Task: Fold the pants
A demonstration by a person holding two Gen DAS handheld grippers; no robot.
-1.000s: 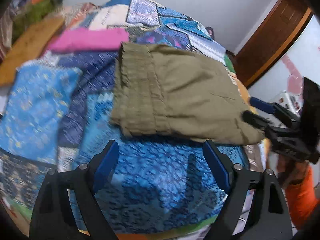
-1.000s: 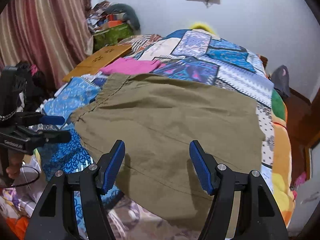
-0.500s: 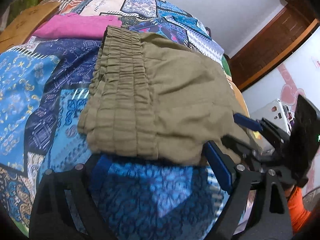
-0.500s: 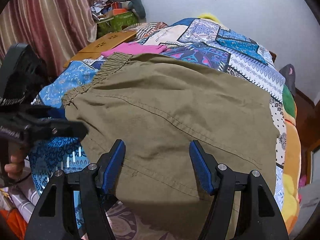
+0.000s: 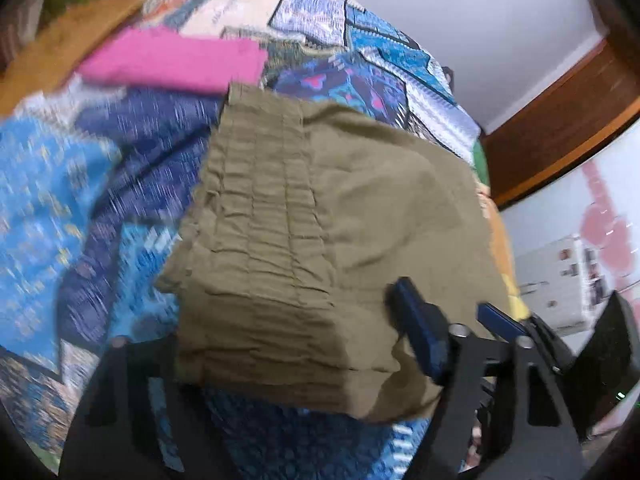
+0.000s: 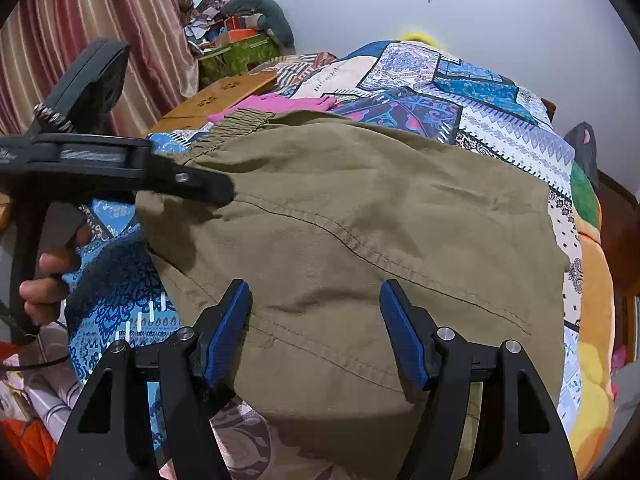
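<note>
1. Left gripper (image 5: pixel 280 360): jaws closing around olive cotton pants' (image 5: pixel 320 220) elastic waistband corner, newly slid between them.
2. Right gripper (image 6: pixel 316 332): unclenched, straddling hem at 6 o'clock.
3. Pants: flat on patchwork bedspread (image 6: pixel 460 80); fold lift imminent.

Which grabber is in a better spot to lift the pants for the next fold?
Probably the left gripper: its jaws are closing around the waistband corner of the pants. The right gripper only hangs open over the cloth.
</note>
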